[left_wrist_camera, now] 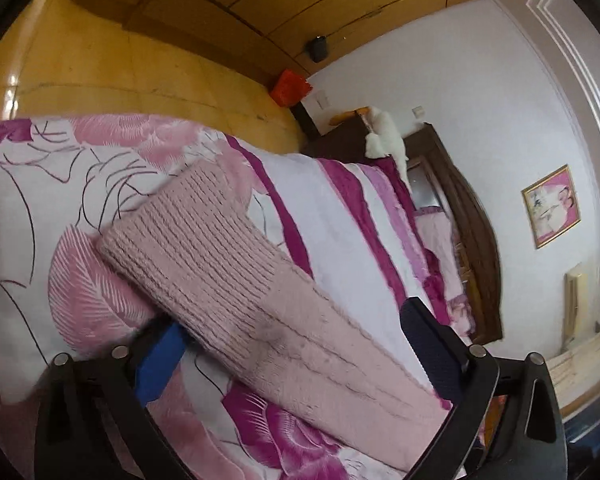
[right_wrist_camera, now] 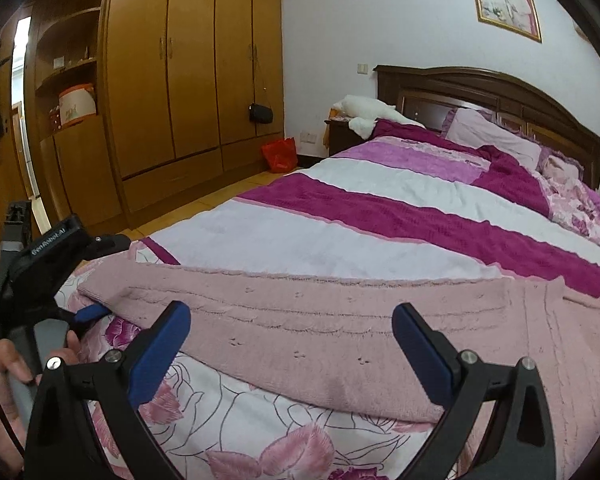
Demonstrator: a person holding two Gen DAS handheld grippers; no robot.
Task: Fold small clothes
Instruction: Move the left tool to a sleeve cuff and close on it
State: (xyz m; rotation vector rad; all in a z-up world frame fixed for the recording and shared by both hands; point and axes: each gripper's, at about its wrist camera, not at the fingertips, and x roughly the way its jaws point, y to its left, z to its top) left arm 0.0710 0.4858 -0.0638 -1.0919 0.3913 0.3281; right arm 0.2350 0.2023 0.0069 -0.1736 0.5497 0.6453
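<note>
A pale pink knitted sweater (right_wrist_camera: 340,320) lies flat across the near end of the bed, over the floral bedspread (right_wrist_camera: 228,420). Its sleeve, with a ribbed cuff (left_wrist_camera: 188,232), stretches out to the left. My left gripper (left_wrist_camera: 292,320) is open, with the sleeve lying between its wide jaws. Its left blue finger (left_wrist_camera: 160,360) is tucked under the sleeve's edge, and its dark right finger (left_wrist_camera: 428,344) stands beside the other edge. In the right wrist view the left gripper (right_wrist_camera: 92,312) sits at the sleeve's end, held by a hand (right_wrist_camera: 4,368). My right gripper (right_wrist_camera: 292,312) hovers open over the sleeve's middle, gripping nothing.
A striped magenta and white blanket (right_wrist_camera: 380,208) covers the bed up to the pillows (right_wrist_camera: 496,136) and dark headboard (right_wrist_camera: 500,92). A wooden wardrobe (right_wrist_camera: 172,80), a red bag (right_wrist_camera: 280,154) and a nightstand (right_wrist_camera: 340,132) with a white plush toy (right_wrist_camera: 364,108) stand to the left.
</note>
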